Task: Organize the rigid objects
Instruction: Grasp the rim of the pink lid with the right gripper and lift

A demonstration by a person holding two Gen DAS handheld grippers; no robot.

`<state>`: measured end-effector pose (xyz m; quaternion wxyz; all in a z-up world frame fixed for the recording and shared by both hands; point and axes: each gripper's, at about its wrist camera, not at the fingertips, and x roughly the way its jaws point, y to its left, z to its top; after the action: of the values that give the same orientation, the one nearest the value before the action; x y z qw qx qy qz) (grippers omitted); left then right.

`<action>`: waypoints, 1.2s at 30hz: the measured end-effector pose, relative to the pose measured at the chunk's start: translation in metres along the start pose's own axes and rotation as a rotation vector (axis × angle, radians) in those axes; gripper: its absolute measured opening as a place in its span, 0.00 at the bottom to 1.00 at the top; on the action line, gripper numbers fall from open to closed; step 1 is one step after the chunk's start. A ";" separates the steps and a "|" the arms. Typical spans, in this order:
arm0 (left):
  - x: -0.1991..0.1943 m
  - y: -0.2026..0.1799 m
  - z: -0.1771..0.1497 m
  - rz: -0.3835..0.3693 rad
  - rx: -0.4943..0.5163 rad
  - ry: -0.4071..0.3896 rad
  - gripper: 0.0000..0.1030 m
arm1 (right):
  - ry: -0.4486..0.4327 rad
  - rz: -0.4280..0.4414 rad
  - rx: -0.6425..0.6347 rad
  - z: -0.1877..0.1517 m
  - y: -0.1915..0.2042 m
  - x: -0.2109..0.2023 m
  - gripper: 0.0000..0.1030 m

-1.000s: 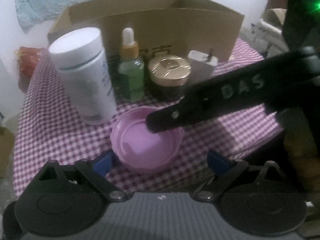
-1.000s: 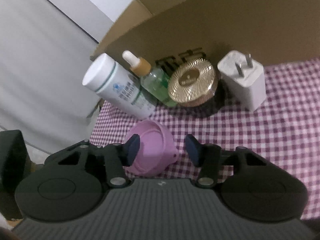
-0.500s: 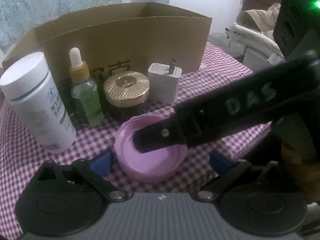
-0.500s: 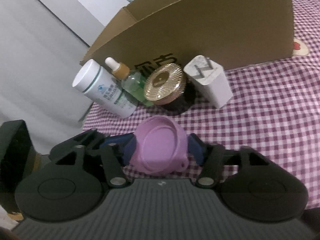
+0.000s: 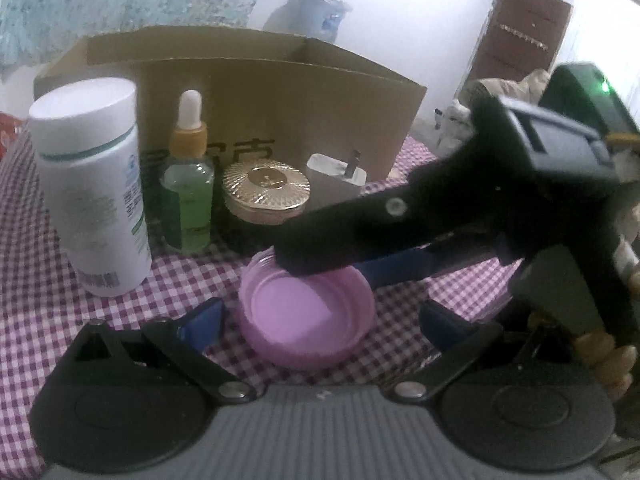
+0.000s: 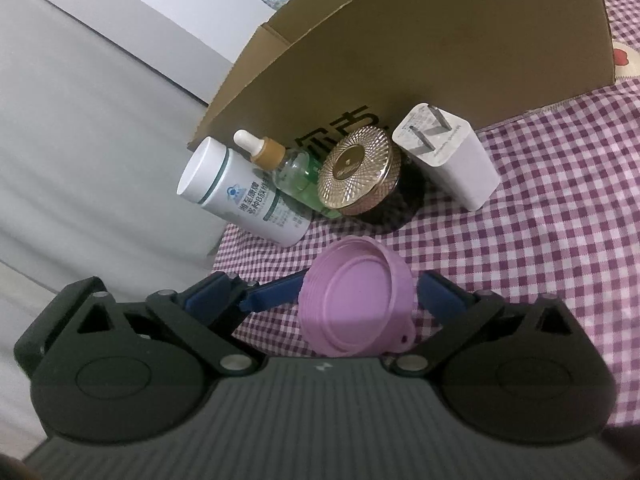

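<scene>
A pink round lid (image 5: 306, 320) lies open side up between the fingers of my open left gripper (image 5: 320, 320). It also shows in the right wrist view (image 6: 354, 300), tilted. My right gripper (image 6: 320, 296) is open around it; its fingers (image 5: 328, 248) reach in from the right over the lid's far rim. Behind stand a white pill bottle (image 5: 90, 200), a green dropper bottle (image 5: 188, 192), a gold-lidded jar (image 5: 266, 196) and a white charger plug (image 5: 336, 184), in a row before the cardboard box (image 5: 280, 92).
A purple checked cloth (image 5: 36, 248) covers the table. The table's left edge (image 6: 224, 240) runs just beside the pill bottle (image 6: 244, 196). A red packet (image 5: 8, 132) lies far left. A brown cabinet (image 5: 520, 36) stands behind right.
My right gripper closed on the pink lid and tilted it, then opened wide again around it. The left view shifted so the lid sits centred between its fingers.
</scene>
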<state>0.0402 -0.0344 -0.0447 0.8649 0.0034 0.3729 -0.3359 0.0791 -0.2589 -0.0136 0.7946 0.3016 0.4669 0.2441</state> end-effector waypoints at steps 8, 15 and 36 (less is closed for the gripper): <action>-0.012 0.014 -0.003 -0.019 -0.026 -0.006 1.00 | 0.003 0.028 0.048 0.003 -0.005 -0.002 0.98; -0.008 0.036 0.000 -0.038 -0.035 -0.009 1.00 | 0.012 0.017 0.009 0.003 -0.003 -0.002 0.99; -0.012 0.023 0.006 0.076 0.088 0.018 0.81 | -0.081 -0.332 -0.297 -0.011 0.037 -0.007 0.71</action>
<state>0.0514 -0.0109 -0.0385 0.8727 0.0587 0.3653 -0.3186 0.0619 -0.2354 0.0122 0.8776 0.1098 0.4371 0.1636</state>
